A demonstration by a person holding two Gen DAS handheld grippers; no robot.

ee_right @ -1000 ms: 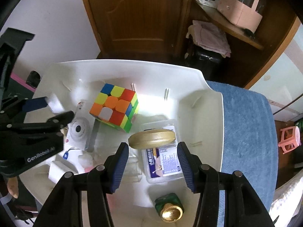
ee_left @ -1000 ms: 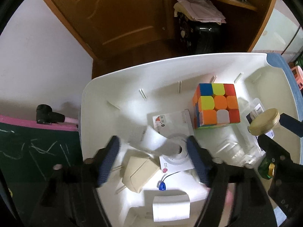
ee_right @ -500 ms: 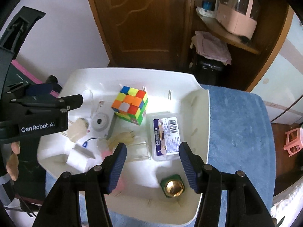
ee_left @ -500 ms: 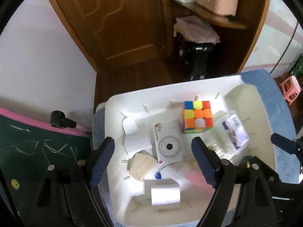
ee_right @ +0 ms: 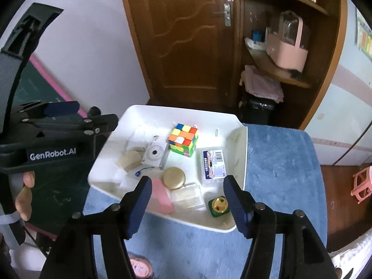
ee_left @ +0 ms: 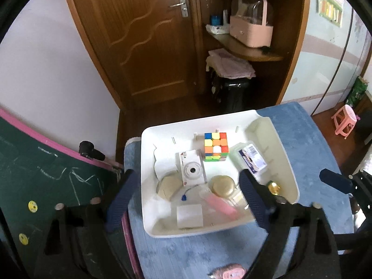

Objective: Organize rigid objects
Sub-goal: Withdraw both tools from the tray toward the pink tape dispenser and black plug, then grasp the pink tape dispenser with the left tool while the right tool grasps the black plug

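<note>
A white tray (ee_left: 288, 169) (ee_right: 241, 162) sits on a blue cloth. In it lie a colourful puzzle cube (ee_left: 215, 146) (ee_right: 183, 142), a white toy camera (ee_left: 191, 171) (ee_right: 154, 154), a round gold lid (ee_left: 222, 185) (ee_right: 174, 177), a clear labelled box (ee_left: 250, 159) (ee_right: 214, 164), a green bottle with a gold cap (ee_right: 218, 205) (ee_left: 274, 187), a pink item (ee_left: 219, 205) (ee_right: 162, 196), a tan box (ee_left: 168, 186) (ee_right: 131, 159) and white blocks (ee_left: 189, 216). My left gripper (ee_left: 188, 200) is open and empty, high above the tray's near side. My right gripper (ee_right: 188, 205) is open and empty, above the near edge.
A blue cloth (ee_left: 309, 139) (ee_right: 279, 162) covers the table. A pink round item (ee_left: 230, 272) (ee_right: 139, 267) lies on it near me. A green chalkboard with a pink frame (ee_left: 46, 174) stands at the left. A wooden door (ee_left: 148, 37), shelves and a pink stool (ee_left: 344, 124) are behind.
Both grippers have pulled up and back from the tray, so it looks smaller and farther. The gold lid now lies in the tray near the pink item.
</note>
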